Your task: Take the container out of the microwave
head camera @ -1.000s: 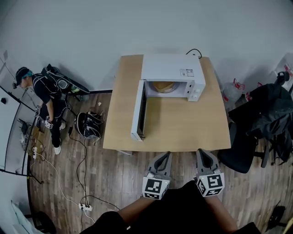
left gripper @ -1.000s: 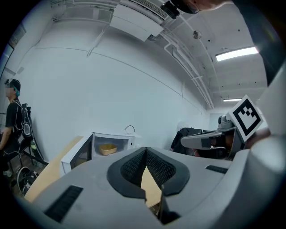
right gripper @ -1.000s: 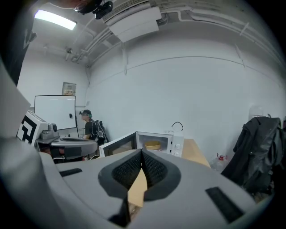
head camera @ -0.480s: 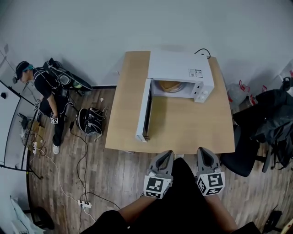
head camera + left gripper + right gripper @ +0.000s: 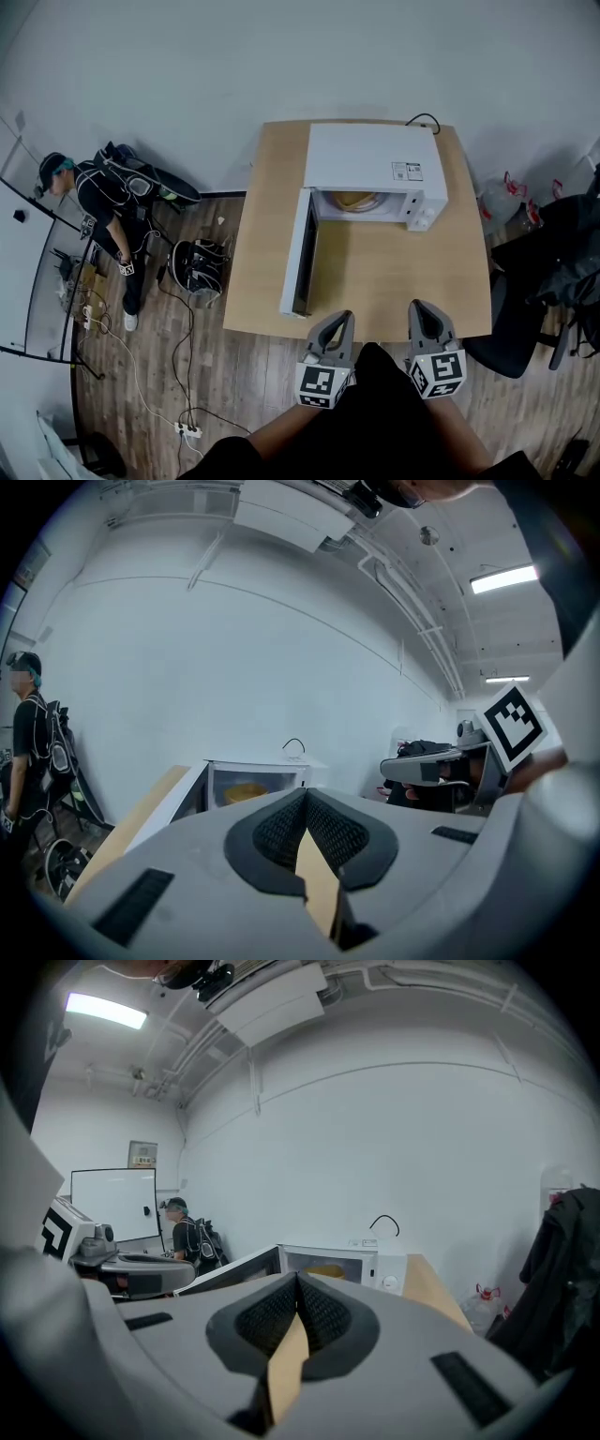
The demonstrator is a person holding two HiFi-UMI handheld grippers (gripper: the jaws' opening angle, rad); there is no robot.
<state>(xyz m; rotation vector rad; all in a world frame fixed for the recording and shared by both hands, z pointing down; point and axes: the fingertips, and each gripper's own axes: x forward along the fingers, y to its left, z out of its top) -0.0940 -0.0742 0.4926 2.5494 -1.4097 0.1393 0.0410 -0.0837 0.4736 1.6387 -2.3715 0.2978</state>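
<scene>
Microwave [image 5: 370, 159] open, container [image 5: 354, 199] inside, left gripper [image 5: 338, 319] and right gripper [image 5: 420, 307] fingers together, empty

White boxy metal microwave [image 5: 370, 159] at 12 o'clock; yellow round container [image 5: 354, 199]; tan wooden table [image 5: 403, 272]; brown plank floor [image 5: 234, 384].

One wooden counter [image 5: 375, 281]. One white microwave [image 5: 370, 157] on it, with one yellowish container [image 5: 353, 199] inside. Two tongs: the left tongs [image 5: 338, 319] and the right tongs [image 5: 421, 308]. One person [image 5: 105, 202] off to the side. One dark bag [image 5: 199, 267] and one power strip [image 5: 187, 430] on the floor [image 5: 253, 375].
</scene>
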